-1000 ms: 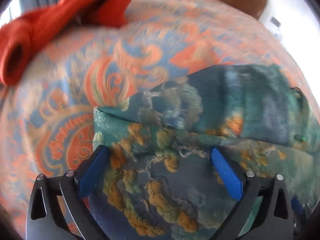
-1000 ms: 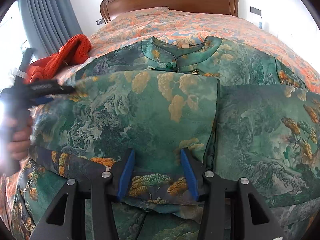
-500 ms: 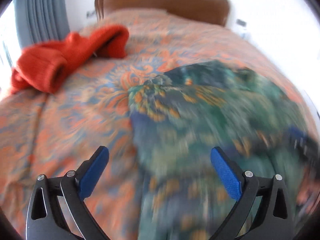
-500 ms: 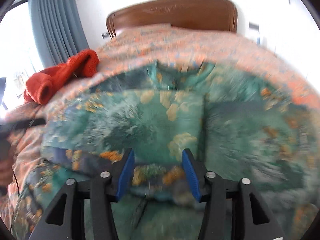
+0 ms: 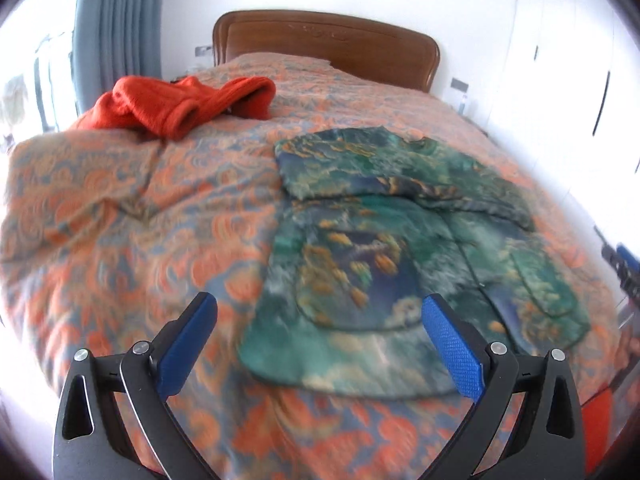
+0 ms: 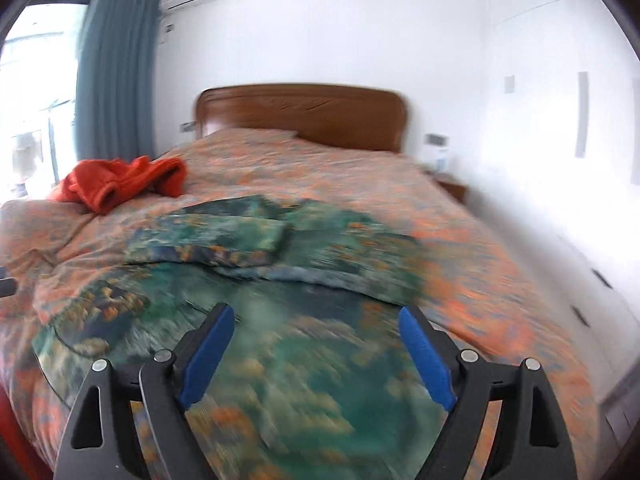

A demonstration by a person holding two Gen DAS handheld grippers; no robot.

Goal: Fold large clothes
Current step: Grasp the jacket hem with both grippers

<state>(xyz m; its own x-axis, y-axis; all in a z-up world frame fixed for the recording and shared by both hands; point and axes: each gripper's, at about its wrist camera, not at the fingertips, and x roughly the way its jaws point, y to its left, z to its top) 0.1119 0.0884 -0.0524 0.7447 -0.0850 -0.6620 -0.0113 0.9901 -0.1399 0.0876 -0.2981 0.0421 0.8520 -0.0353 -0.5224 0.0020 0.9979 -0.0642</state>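
A green and blue patterned garment [image 5: 404, 240] lies flat on the bed, its upper part folded down into a band across the middle. The right wrist view shows the same garment [image 6: 280, 280] with that folded band. My left gripper [image 5: 320, 344] hangs above the garment's near left corner, open, with nothing between its blue pads. My right gripper [image 6: 318, 356] is raised above the garment's near part, its jaws opening wide, and no cloth is between them. At the right edge of the left wrist view a bit of the right gripper [image 5: 622, 268] shows.
The bed has an orange and blue patterned cover [image 5: 120, 216] and a brown wooden headboard [image 6: 304, 116]. A red knitted garment [image 5: 180, 104] is bunched at the bed's far left. A blue curtain [image 6: 116, 76] and a window lie left; white cupboards [image 6: 560, 120] stand right.
Both grippers have drawn back and up from the garment. The right one let go of the folded cloth edge and its jaws spread wide. The garment stays folded on the bed.
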